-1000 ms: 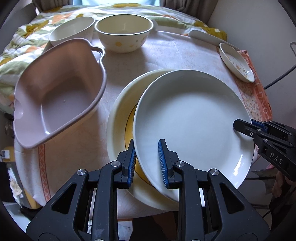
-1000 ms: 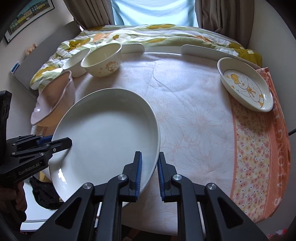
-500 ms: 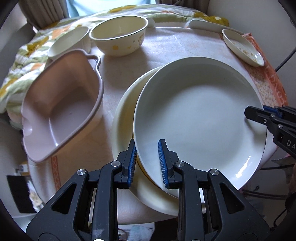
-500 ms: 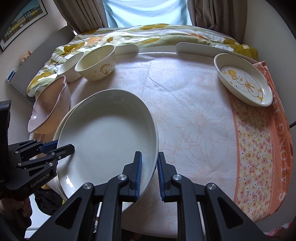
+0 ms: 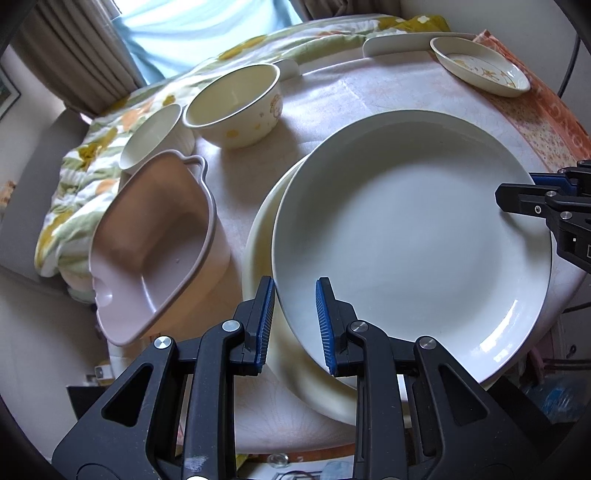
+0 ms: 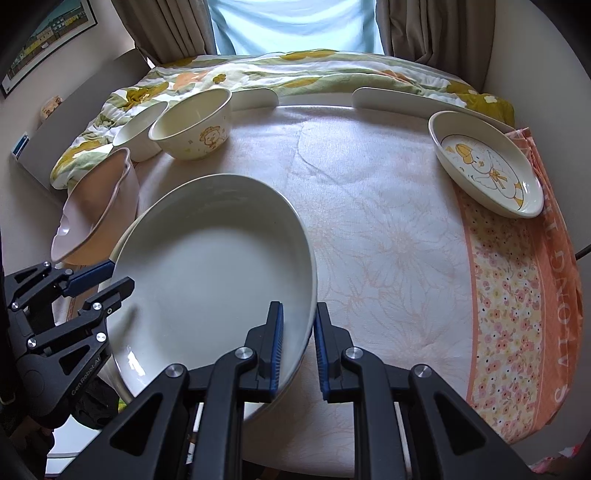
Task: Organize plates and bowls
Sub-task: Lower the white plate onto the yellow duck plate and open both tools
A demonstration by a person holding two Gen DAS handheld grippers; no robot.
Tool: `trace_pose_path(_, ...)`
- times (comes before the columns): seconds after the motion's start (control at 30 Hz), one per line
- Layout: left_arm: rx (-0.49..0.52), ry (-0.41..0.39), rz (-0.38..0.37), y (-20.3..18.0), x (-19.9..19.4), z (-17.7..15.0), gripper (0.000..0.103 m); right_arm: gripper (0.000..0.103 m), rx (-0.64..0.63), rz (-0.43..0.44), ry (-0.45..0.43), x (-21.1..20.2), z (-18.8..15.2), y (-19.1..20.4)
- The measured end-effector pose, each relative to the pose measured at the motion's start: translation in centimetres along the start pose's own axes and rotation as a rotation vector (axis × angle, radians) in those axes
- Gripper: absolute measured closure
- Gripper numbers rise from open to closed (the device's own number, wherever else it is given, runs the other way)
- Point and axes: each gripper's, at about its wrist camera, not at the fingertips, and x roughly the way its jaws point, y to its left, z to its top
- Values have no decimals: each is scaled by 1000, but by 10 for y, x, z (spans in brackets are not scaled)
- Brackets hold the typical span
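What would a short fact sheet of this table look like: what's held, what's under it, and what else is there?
held: white plate, gripped at its rim by the left gripper and the right gripper
beneath: cream plate
bowls: cartoon bowl, small white bowl
left edge: pink dish
far right: duck dish
cover: flowered tablecloth

It was a home: beyond the grippers a floral quilt [image 6: 258, 74] lay under a curtained window [image 6: 295, 22], past a cloth-covered table [image 6: 388, 240] of crockery.
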Motion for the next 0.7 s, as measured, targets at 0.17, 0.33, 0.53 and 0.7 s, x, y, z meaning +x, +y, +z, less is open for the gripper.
trace_pose_path(0.17, -21, 3, 21, 10, 1, -1, 82, 88, -2, -10, -4, 0, -1, 1)
trace_pose_path(0.33, -10, -6, 21, 9, 3, -1, 83, 88, 2, -15, -12, 1, 0, 2)
trace_pose_path(0.53, -30, -13, -8, 13, -6, 0, 83, 88, 19, 1, -19, -3, 0, -1)
trace_pose_path(0.7, -69, -54, -53, 23, -31, 10, 83, 88, 21, 24, -42, -23, 7, 3)
